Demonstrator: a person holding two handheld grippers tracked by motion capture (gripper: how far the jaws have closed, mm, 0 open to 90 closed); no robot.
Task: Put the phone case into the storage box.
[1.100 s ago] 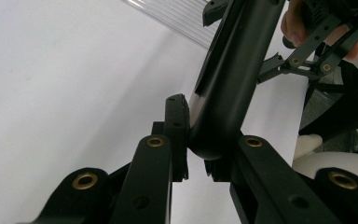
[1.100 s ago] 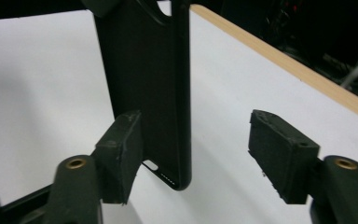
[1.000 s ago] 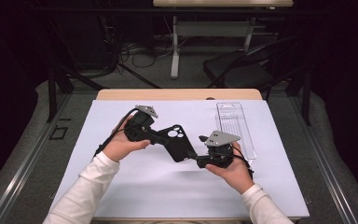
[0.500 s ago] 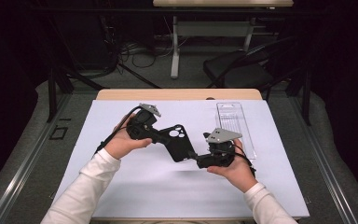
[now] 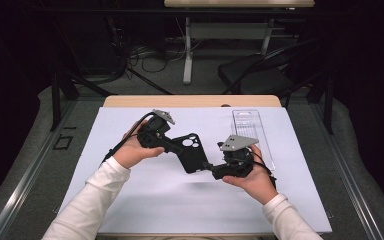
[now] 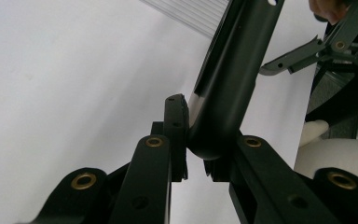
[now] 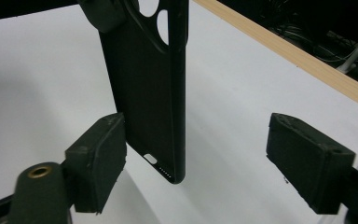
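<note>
At the centre of the high view, a black phone case (image 5: 190, 152) hangs above the white table cover (image 5: 180, 205), held off the surface between the two grippers, its camera cut-out toward the upper edge of the case. In the left gripper view the case (image 6: 233, 74) rises from the lower middle of the frame toward the top right, one rounded corner clamped between the black jaws. The left gripper (image 5: 172, 146), just left of the case in the high view, is pinching that corner, jaws pressed against it from both sides. In the right gripper view the case (image 7: 151, 88) stands upright in the left half of the frame, its port end pointing down between the jaws. The right gripper (image 5: 209, 166), low and right of the case in the high view, has its jaws spread wide; the left pad sits just beside the case's lower edge, though I cannot tell whether it touches, and the right pad is well apart from it. Right of centre in the high view, a clear plastic tray (image 5: 252, 132) lies on the cover behind the right gripper. A wooden table edge (image 5: 190, 101) runs across above it.
</note>
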